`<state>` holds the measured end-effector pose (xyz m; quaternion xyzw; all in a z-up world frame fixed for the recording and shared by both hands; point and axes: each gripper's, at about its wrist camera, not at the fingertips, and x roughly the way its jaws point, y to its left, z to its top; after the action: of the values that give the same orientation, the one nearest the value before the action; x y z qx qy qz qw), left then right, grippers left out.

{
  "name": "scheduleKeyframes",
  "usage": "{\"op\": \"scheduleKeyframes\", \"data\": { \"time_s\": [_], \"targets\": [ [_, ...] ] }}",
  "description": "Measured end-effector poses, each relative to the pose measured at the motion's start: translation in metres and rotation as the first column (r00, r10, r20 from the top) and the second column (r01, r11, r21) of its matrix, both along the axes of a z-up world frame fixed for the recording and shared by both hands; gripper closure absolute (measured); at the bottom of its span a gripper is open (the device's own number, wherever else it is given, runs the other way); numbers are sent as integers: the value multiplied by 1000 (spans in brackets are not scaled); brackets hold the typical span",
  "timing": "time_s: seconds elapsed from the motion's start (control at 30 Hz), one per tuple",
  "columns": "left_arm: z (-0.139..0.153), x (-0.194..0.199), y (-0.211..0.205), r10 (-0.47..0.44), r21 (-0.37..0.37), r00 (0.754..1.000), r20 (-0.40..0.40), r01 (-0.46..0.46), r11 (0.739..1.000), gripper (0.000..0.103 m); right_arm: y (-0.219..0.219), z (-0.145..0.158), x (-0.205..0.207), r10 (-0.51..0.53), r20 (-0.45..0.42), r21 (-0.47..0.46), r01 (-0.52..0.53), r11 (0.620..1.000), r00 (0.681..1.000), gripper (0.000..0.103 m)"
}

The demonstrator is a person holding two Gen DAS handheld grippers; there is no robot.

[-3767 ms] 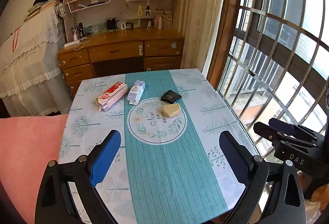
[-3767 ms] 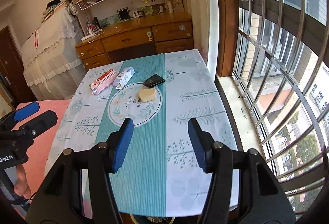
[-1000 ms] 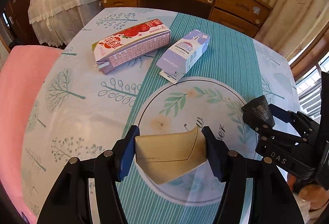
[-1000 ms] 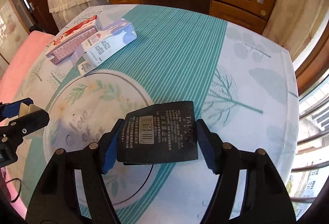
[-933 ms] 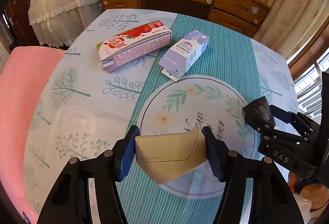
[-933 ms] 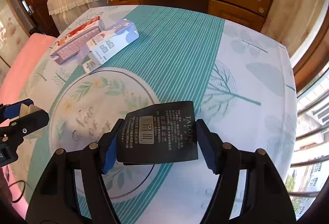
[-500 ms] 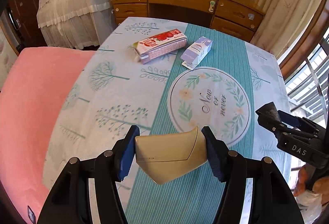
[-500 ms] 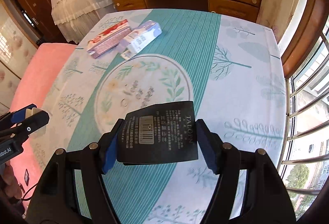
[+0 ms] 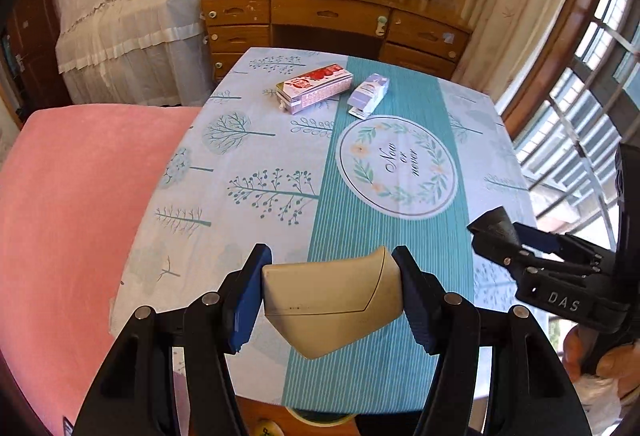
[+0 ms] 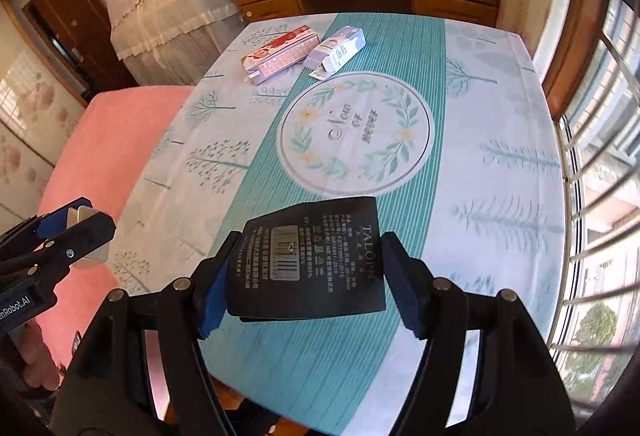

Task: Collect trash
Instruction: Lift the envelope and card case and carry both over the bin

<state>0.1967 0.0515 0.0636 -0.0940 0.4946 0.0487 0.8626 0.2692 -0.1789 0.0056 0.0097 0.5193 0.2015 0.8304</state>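
Left wrist view: a beige packet [image 9: 332, 306] is clamped in the left hand-held gripper [image 9: 334, 300] above the counter's [image 9: 240, 172] near edge; a black card [image 10: 310, 264] is clamped in the right hand-held gripper [image 10: 308, 276]. Two cartons [image 9: 316, 88] are left at the far side.

Fine print on the black packet [image 10: 308, 260] too small to read, red carton [image 9: 314, 87] lettering illegible

"TALOPN" stands on the black packet [image 10: 310, 264]; "DAS" on the right tongs [image 9: 496, 232]; "Robot.AI" on the left tongs [image 10: 86, 232]; "Now or never" on the tablecloth [image 9: 260, 164].
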Motion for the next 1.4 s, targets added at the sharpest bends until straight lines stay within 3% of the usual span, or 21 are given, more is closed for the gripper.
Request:
{"op": "scheduleKeyframes", "data": {
  "time_s": [0.13, 0.37, 0.57, 0.8, 0.93, 1.07, 1.4],
  "targets": [
    [5, -42, 12, -112, -16, 993, 23, 113, 993, 41, 12, 7, -63, -102, 20, 23, 101, 995, 995, 37],
    [1, -131, 34, -284, -36, 958, 32, 285, 958, 41, 40, 18, -186, -272, 57, 45, 270, 962, 961, 37],
    [-13, -196, 44, -383, -49, 924, 15, 383, 922, 41, 60, 11, -275, -317, 38, 14, 316, 949, 948, 37],
    [-43, -241, 39, -442, -60, 896, -33, 440, 896, 41, 62, -15, -332, -331, -33, -39, 330, 943, 943, 37],
    [-74, -250, 31, -435, -86, 898, -69, 429, 899, 41, 53, -53, -344, -344, -103, -70, 338, 939, 933, 37],
    [-125, -253, 16, -430, -106, 894, -126, 419, 902, 41, 46, -108, -349, -347, -181, -87, 336, 938, 920, 37],
    [-304, -257, -10, -358, -121, 901, -247, 338, 933, 41, 37, -285, -340, -303, -250, -94, 288, 953, 920, 36]
  ]
}}
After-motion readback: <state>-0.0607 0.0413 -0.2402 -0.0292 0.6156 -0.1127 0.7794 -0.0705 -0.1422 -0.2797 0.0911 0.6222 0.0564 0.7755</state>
